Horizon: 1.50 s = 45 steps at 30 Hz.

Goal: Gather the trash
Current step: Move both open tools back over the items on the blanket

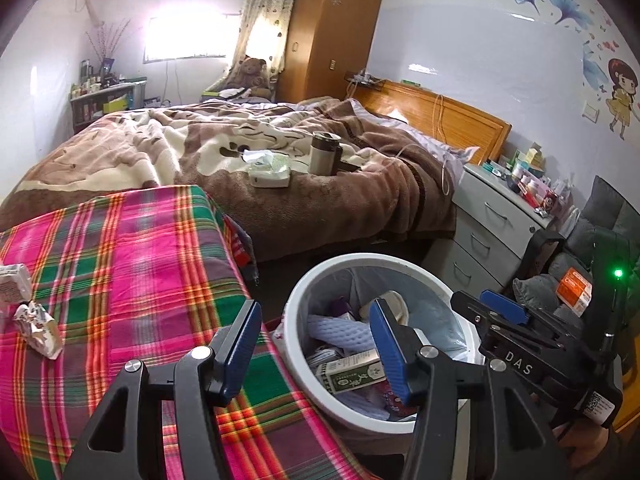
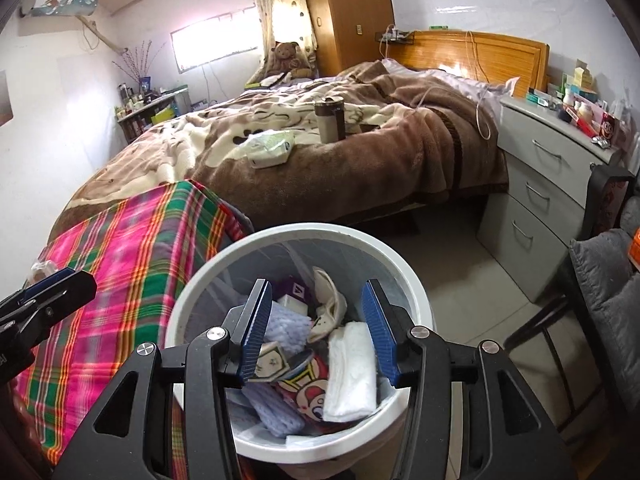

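A white trash bin lined with a clear bag stands on the floor beside a table under a pink plaid cloth. The bin holds a green-and-white box, a folded white tissue, lavender foam netting and a cartoon wrapper. My left gripper hangs open over the bin's left rim, nothing between its blue pads. My right gripper is open above the bin's middle, also empty. A crumpled wrapper and a small carton lie on the cloth at far left.
Behind the bin is a bed with a brown blanket, with a tissue pack and a thermos on it. A grey drawer unit stands to the right. A chair with a grey cushion is at far right.
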Available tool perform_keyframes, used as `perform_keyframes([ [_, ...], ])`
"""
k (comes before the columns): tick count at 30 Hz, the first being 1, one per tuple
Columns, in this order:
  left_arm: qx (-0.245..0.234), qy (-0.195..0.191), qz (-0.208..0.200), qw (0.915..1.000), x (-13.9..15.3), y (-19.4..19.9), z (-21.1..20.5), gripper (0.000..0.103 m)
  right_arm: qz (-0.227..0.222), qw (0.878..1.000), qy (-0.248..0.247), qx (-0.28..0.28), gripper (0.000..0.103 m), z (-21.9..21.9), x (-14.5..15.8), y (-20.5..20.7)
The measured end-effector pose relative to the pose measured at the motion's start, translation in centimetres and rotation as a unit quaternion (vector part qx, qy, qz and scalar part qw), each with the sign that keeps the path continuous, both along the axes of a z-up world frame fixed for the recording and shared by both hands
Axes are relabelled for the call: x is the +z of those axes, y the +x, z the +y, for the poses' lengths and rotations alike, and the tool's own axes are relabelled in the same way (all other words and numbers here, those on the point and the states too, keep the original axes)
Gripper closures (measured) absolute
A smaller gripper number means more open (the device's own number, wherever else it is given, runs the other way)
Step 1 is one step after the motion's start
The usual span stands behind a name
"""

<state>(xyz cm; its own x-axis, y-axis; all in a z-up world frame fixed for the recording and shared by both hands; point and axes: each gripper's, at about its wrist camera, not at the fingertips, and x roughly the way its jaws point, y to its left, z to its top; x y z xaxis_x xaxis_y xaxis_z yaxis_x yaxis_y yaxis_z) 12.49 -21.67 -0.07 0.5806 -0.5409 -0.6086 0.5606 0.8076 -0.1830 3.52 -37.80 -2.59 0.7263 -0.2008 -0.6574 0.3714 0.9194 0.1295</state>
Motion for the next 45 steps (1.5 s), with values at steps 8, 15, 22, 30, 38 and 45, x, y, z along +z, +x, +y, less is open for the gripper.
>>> perform_keyframes([
  [8, 0.028, -0.004, -0.014, 0.9995, 0.8, 0.0, 2.7, 0.047, -0.013, 1.0, -0.003, 0.02, 0.054, 1.9, 0.5, 0.6],
  [15, 0.057, -0.006, -0.024, 0.9981, 1.2, 0.3, 6.1, 0.047, -0.028, 0.998, -0.004, 0.048, 0.054, 4.3, 1.0, 1.4],
  [22, 0.088, -0.008, -0.031, 0.9956, 1.4, 0.8, 9.8, 0.047, -0.037, 0.996, -0.006, 0.078, 0.054, 7.1, 1.2, 2.3],
  [30, 0.129, 0.008, -0.045, 0.9906, 1.3, 1.3, 14.3, 0.047, -0.044, 0.992, -0.005, 0.121, 0.054, 10.8, 1.2, 3.4],
  [38, 0.163, 0.017, -0.047, 0.9854, 1.1, 2.3, 18.5, 0.047, -0.047, 0.986, -0.006, 0.16, 0.054, 14.5, 1.2, 4.8],
  [45, 0.192, 0.026, -0.047, 0.9799, 0.8, 3.5, 22.8, 0.046, -0.045, 0.977, -0.008, 0.208, 0.048, 18.0, 1.1, 6.4],
])
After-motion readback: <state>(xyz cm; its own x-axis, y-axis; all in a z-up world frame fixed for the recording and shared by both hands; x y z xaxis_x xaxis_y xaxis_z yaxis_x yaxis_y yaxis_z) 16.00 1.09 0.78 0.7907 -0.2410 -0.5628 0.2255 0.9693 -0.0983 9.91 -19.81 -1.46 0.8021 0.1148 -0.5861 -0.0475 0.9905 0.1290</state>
